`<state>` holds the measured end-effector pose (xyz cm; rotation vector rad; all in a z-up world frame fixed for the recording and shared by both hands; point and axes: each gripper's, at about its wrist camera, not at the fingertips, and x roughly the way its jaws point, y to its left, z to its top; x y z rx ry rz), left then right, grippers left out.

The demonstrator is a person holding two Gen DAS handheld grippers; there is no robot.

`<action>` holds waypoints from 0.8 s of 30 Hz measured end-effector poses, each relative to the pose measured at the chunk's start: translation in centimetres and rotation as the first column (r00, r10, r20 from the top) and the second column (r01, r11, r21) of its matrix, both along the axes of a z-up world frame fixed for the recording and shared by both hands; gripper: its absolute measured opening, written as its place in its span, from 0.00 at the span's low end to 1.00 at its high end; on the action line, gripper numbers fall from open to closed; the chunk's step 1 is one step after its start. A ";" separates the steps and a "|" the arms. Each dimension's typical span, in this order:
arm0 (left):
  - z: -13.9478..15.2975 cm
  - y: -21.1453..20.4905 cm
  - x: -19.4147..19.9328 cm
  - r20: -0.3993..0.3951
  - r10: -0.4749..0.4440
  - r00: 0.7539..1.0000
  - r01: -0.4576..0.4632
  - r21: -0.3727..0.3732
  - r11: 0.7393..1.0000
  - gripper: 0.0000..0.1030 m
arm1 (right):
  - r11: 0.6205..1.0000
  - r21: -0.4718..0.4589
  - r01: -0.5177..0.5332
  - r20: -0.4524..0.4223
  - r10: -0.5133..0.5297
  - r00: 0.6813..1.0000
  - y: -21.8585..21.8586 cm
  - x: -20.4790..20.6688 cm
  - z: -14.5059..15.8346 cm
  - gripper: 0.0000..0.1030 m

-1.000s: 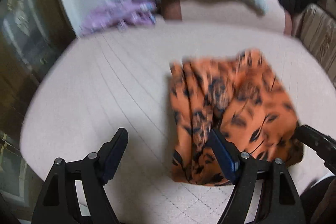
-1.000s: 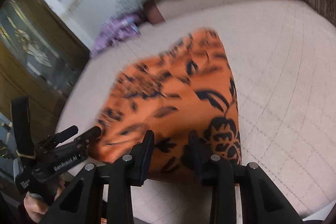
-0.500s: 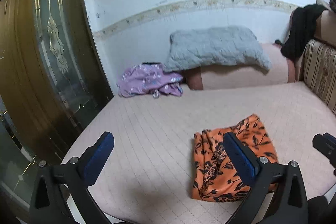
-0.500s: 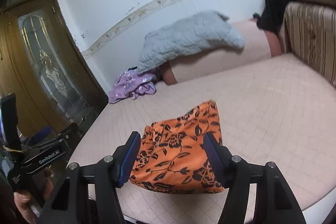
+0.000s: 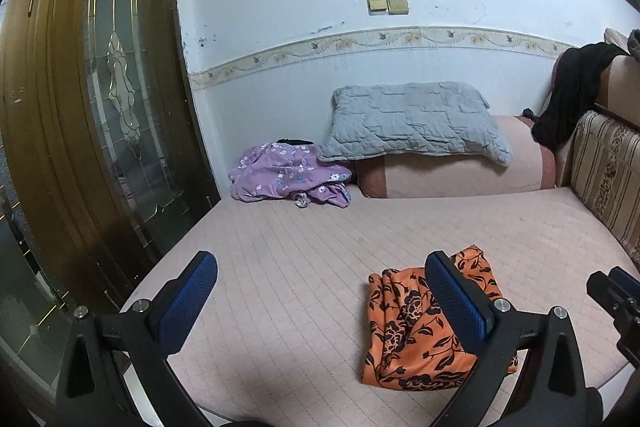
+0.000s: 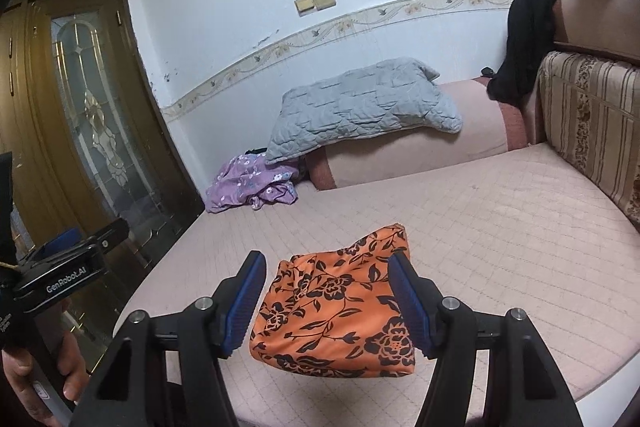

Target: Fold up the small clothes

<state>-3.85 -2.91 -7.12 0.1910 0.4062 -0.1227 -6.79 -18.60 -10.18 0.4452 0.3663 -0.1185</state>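
On the near part of the pink quilted bed [image 5: 304, 251] lies the orange floral garment [image 6: 340, 311], gathered into a compact folded packet, its edges roughly squared though the left side shows some bunched pleats in the left wrist view. Neither claw touches it. The left gripper [image 5: 320, 301] stands with its jaws spread wide and nothing between them; they have just been opening, and the cloth only appears behind its right finger. The right gripper [image 6: 326, 301] is likewise parted, its jaws having just been opening too, with the garment lying on the bed beyond its fingers, plainly not pinched. So this piece looks finished, or very nearly so: it is folded and let go. What is left, as I judge it, is the crumpled purple floral garment [image 5: 288, 175] heaped at the far end of the bed, just beside the bolster under the grey quilted pillow [image 5: 412, 119]. A black garment [image 6: 524, 39] also hangs over the headboard at the right, though whether it belongs to the job I cannot tell. A person's hand [image 6: 24, 383] grips the left tool's handle at the lower left edge of the right wrist view.
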 end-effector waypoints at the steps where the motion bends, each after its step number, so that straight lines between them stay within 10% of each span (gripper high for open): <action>1: -0.1 0.1 0.0 -0.001 0.000 1.000 0.000 -0.002 1.000 1.00 | 1.000 -0.004 0.007 0.000 -0.007 1.000 0.0 -0.1 0.0 0.65; 24: -1.7 0.4 0.5 -0.071 -0.006 0.997 0.006 -0.001 1.000 1.00 | 0.998 -0.022 0.062 -0.036 -0.063 0.997 -0.9 -0.3 -1.5 0.66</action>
